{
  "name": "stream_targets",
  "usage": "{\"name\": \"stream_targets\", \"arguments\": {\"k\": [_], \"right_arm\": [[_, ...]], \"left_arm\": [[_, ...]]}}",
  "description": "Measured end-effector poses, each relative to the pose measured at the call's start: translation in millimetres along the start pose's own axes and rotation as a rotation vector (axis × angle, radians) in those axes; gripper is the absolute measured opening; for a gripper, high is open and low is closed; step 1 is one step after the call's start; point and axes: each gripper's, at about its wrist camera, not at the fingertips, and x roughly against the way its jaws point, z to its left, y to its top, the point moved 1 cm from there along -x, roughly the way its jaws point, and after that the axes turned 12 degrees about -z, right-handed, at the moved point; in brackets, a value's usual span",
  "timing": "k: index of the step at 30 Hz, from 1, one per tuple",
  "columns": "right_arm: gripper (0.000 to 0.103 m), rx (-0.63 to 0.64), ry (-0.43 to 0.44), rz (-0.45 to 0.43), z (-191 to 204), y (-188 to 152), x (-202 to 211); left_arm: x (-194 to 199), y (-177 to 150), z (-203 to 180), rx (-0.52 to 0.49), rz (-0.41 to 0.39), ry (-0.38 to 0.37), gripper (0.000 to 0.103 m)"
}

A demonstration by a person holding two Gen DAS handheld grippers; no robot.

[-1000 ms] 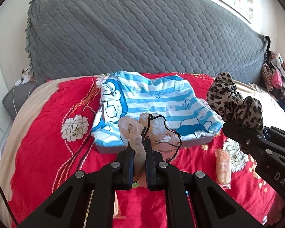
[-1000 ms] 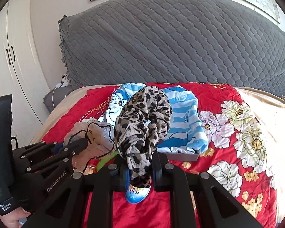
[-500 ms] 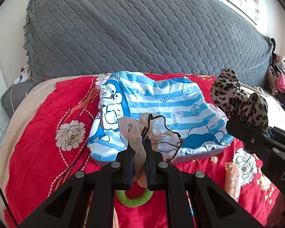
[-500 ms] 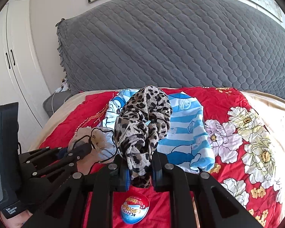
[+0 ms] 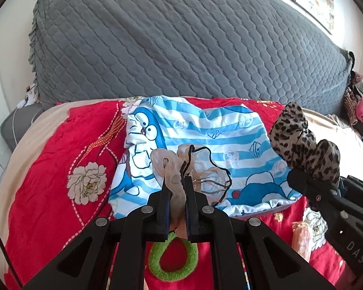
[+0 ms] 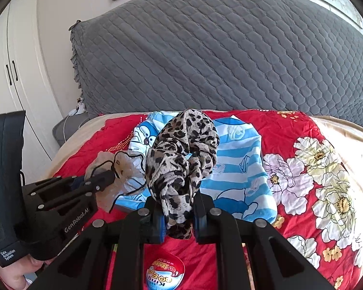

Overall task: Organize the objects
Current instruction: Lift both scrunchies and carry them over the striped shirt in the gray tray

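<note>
A grey quilted headboard cover (image 5: 181, 43) fills the far side of both views, standing along the head edge of the bed (image 6: 338, 130). A red floral bedspread (image 5: 43, 186) covers most of the bed, with a beige band showing along the left and right edges. The open stretches of bedspread lie toward the left edge and, in the right wrist view, over the flowered part toward the right edge; the middle near the head edge is taken.

There sits a grey container (image 6: 127, 208), draped over by a blue-and-white striped cartoon cloth (image 5: 217, 130) so that only a low strip of its wall shows; what is in it cannot be seen.

The right gripper (image 6: 177, 215) is clamped tight on a leopard-print scarf (image 6: 181, 152), which bunches up above the fingers in front of the striped cloth. The left gripper (image 5: 177, 207) is closed on a sheer peach cloth with a black cord (image 5: 181, 169), held over the cloth's near edge.

On the bedspread near the foot side lie a green fuzzy hair tie (image 5: 173, 258) under the left gripper, a peach pouch (image 5: 301, 238) to its right, and a blue-and-red egg-shaped pack (image 6: 164, 274) under the right gripper.
</note>
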Motion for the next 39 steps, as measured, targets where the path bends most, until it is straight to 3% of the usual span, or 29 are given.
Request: {"name": "stream_targets", "arguments": {"k": [23,39], "right_arm": [[0.016,-0.004,-0.019,0.018,-10,7,-22],[0.016,0.031,-0.018,0.059,-17,14,-62]], "left_arm": [[-20,17,-11,-0.030,-0.017,0.009,0.010],[-60,21,0,-0.003,0.015,0.036,0.010]]}}
